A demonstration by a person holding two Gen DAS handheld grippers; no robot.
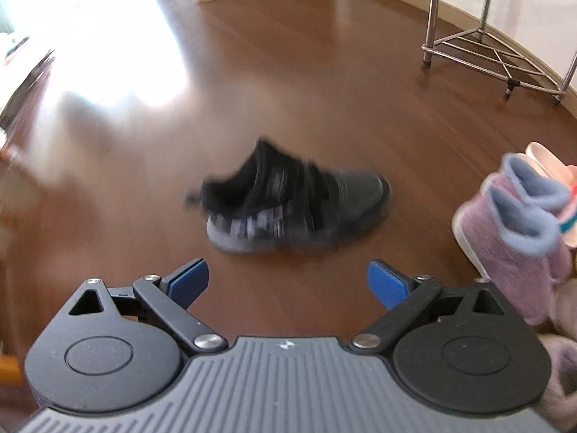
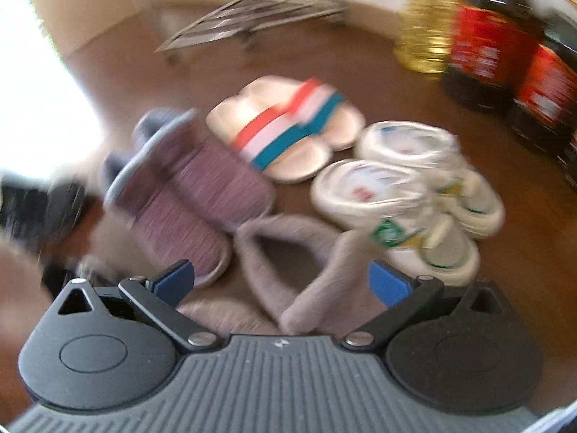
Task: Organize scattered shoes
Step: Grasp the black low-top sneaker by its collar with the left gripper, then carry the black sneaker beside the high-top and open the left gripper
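Black sneaker (image 1: pixel 299 198) in the middle of the left wrist picture, alone on the brown floor (image 1: pixel 324 54), toe pointing to the right side of the frame. Blurry, so hard to read, but probably soft on top and stiff at the sole. Light enough for one claw. Best grabbed at the heel collar or the side wall, not the smooth toe.

Left gripper (image 1: pixel 287 281) low in the frame, blue pads wide apart, nothing between them, close to the sneaker but not touching.

Right gripper (image 2: pixel 281 281) also spread wide, holding nothing, just above a fuzzy grey slipper (image 2: pixel 288 252) at the bottom middle. Soft and floppy, easy to pinch at the rim.

Only in the right wrist picture: purple slippers (image 2: pixel 187 191) left of center, striped sandals (image 2: pixel 288 126) in the upper middle, white sneakers (image 2: pixel 407 187) at the right, all side by side in pairs. Dark red boxes (image 2: pixel 505 54) in the upper right.

Only in the left wrist picture: whole black sneaker, well apart from the rest, and a metal rack (image 1: pixel 487 36) in the upper right.
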